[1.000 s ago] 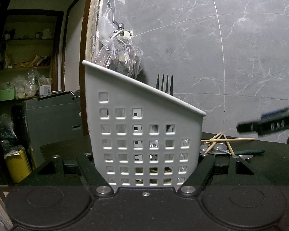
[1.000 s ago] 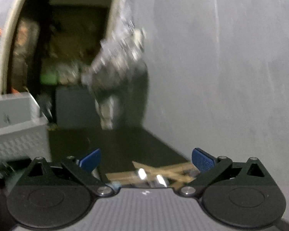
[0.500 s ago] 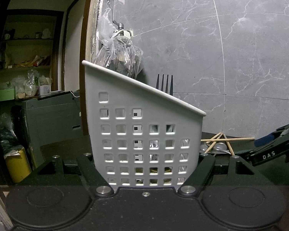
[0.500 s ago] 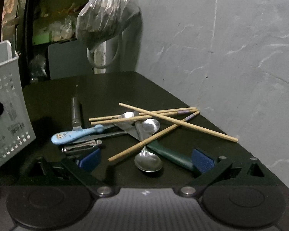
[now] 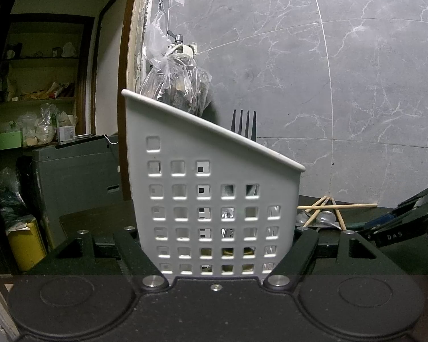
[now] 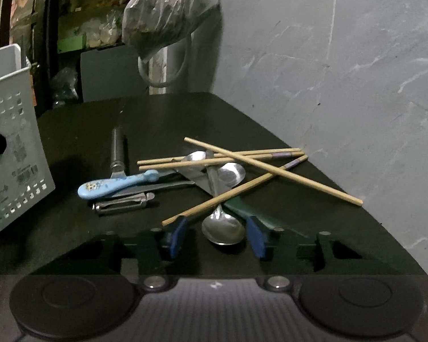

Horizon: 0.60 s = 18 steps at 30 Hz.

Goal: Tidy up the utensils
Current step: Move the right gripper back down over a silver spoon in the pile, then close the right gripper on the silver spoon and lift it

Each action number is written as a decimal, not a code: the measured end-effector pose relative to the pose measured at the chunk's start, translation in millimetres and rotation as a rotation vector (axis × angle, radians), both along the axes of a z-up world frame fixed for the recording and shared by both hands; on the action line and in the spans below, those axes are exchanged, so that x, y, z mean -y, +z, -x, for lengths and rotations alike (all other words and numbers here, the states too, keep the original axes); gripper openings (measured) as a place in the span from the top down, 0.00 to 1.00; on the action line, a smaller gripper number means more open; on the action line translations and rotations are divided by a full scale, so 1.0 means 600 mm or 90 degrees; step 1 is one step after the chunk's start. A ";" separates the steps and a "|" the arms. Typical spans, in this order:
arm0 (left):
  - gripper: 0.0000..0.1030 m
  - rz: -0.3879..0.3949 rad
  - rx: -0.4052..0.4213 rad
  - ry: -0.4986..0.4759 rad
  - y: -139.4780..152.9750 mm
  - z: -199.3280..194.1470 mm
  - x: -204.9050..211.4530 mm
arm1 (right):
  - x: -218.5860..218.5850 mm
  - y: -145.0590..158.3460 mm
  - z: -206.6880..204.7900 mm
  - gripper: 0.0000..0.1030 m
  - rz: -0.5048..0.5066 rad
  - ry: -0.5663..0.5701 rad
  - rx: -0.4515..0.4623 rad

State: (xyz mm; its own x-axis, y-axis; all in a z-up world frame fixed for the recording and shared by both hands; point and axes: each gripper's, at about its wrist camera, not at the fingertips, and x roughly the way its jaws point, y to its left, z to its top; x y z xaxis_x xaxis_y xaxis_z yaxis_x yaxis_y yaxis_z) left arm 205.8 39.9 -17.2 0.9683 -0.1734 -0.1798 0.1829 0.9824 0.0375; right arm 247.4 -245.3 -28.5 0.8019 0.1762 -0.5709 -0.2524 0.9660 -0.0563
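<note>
The left gripper (image 5: 216,245) stays clamped on the white perforated plastic utensil basket (image 5: 208,182). The right gripper (image 6: 216,235) has dropped to the pile, its jaws just narrowing, not yet touching the steel spoon (image 6: 223,228) bowl between them, so pickup looks imminent.

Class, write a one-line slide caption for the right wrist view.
Right gripper closing its blue fingers around a spoon in the utensil pile.
</note>
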 end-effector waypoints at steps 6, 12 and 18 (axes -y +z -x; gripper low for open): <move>0.26 -0.002 -0.001 -0.002 0.000 -0.001 0.000 | -0.003 -0.003 0.008 0.65 0.018 0.014 -0.006; 0.26 -0.001 -0.001 -0.004 0.000 -0.001 -0.003 | -0.002 0.003 0.059 0.66 0.032 0.061 -0.025; 0.26 0.003 -0.007 -0.003 0.000 -0.002 -0.004 | -0.009 0.012 0.171 0.66 0.090 0.217 -0.023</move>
State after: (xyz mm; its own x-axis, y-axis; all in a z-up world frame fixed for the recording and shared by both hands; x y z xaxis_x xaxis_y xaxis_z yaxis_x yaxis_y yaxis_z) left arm 207.3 42.1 -17.4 0.9656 -0.1788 -0.1891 0.1877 0.9817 0.0304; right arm 144.9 -239.7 -21.3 0.6898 0.3469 -0.6355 -0.5626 0.8093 -0.1689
